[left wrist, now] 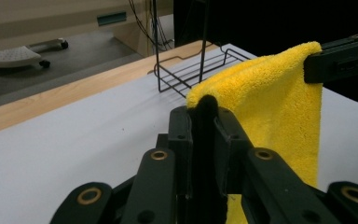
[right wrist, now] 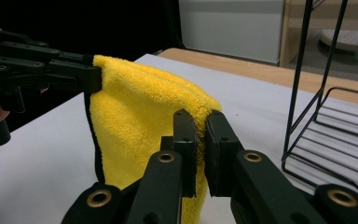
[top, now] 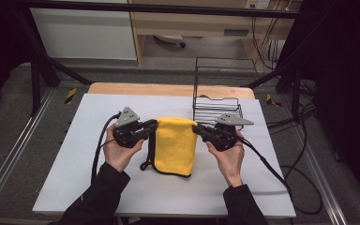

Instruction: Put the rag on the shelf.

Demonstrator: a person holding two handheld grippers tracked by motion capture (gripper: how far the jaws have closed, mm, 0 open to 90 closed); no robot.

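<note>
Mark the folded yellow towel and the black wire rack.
Folded yellow terry towel (top: pixel 176 145), high view, middle of its hanging front face.
Black wire rack (top: pixel 217 107), high view, slatted shelf at its base.

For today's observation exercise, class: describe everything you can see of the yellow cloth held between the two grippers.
The yellow cloth looks like a plush, fluffy microfibre towel with a black trim along its edge. It is folded double and hangs limp over the white table, its fold uppermost and level. The left gripper is shut on one top corner and the right gripper on the other, so it is stretched between them. Whether its lower edge touches the table cannot be told. A black wire rack stands behind it, apart.
</note>
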